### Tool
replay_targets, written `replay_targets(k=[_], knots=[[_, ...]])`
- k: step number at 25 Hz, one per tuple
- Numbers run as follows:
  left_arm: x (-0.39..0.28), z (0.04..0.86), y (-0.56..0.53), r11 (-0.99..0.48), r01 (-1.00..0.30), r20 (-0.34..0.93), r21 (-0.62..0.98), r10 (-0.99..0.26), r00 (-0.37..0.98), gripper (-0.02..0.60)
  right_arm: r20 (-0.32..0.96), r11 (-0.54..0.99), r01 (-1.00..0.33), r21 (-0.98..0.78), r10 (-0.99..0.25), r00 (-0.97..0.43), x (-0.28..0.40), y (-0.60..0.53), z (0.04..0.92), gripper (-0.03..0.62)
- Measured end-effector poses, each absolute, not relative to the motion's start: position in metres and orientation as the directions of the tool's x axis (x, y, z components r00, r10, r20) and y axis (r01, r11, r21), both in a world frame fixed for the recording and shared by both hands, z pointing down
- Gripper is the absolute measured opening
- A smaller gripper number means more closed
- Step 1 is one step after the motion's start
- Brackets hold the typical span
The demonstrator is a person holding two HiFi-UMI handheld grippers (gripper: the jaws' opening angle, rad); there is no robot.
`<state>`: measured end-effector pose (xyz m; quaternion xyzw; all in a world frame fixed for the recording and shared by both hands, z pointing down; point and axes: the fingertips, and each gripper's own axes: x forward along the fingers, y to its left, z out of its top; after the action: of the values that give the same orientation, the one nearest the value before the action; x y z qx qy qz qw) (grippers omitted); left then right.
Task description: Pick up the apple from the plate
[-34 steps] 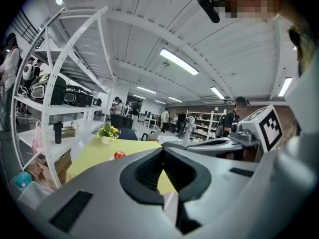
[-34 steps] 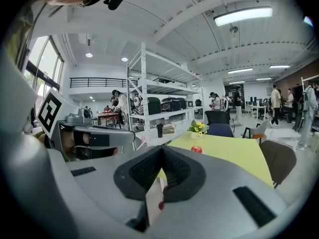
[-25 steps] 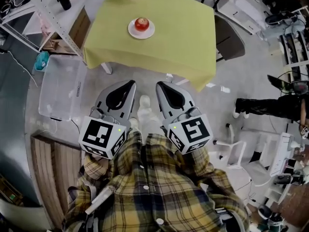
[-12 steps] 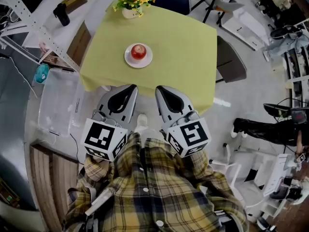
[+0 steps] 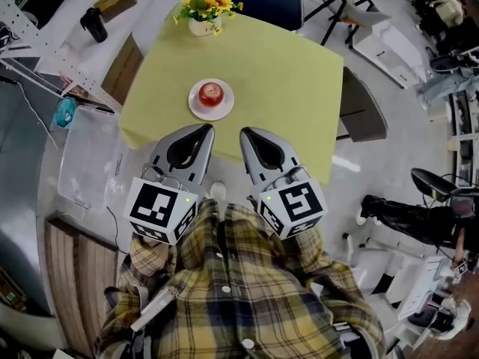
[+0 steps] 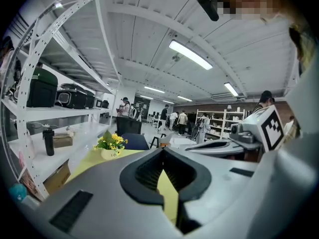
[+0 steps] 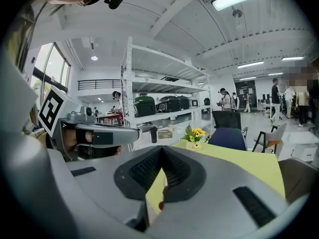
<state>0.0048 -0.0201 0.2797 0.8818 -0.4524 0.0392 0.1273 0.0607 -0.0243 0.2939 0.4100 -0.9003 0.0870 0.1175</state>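
We hold the left gripper (image 5: 203, 130) and the right gripper (image 5: 247, 133) side by side, jaws closed and empty. A second ago floor lay beyond their tips; now they overlap the near edge of the yellow-green table (image 5: 299, 88). The apple (image 5: 211, 93), round and red, sits on the white plate (image 5: 196, 109), just beyond the left gripper.

head view steeply down, both gripper views level (low) toward shared table (image 5: 284, 73)

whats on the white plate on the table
One red apple sits on the white plate. The plate's middle is hidden beneath it; only the rim shows, resting on the yellow-green tablecloth.
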Motion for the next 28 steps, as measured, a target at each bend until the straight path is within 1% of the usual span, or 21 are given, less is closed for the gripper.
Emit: replay_targets(k=[5,10,16,22,28], knots=[[-0.003,0.283,-0.037,-0.552,-0.81,0.189,0.195,-0.79,0.584,0.008,0.297,0.651,-0.755,-0.076,-0.708,-0.641,0.054,-0.039,0.302,-0.003],[-0.01,0.287,-0.064,-0.589,-0.782,0.191,0.206,-0.759,0.622,0.008,0.309,0.612,-0.787,-0.073,-0.737,-0.602,0.049,-0.062,0.304,-0.003],[-0.028,0.288,-0.108,-0.666,-0.716,0.191,0.209,-0.691,0.698,0.008,0.325,0.523,-0.85,-0.073,-0.793,-0.515,0.032,-0.1,0.31,-0.003],[-0.051,0.289,-0.154,-0.745,-0.633,0.201,0.211,-0.6,0.774,0.008,0.34,0.401,-0.913,-0.072,-0.851,-0.401,0.015,-0.141,0.312,-0.003],[-0.062,0.292,-0.178,-0.81,-0.546,0.213,0.212,-0.507,0.835,0.008,0.343,0.302,-0.951,-0.074,-0.887,-0.308,0.005,-0.162,0.315,-0.003]])
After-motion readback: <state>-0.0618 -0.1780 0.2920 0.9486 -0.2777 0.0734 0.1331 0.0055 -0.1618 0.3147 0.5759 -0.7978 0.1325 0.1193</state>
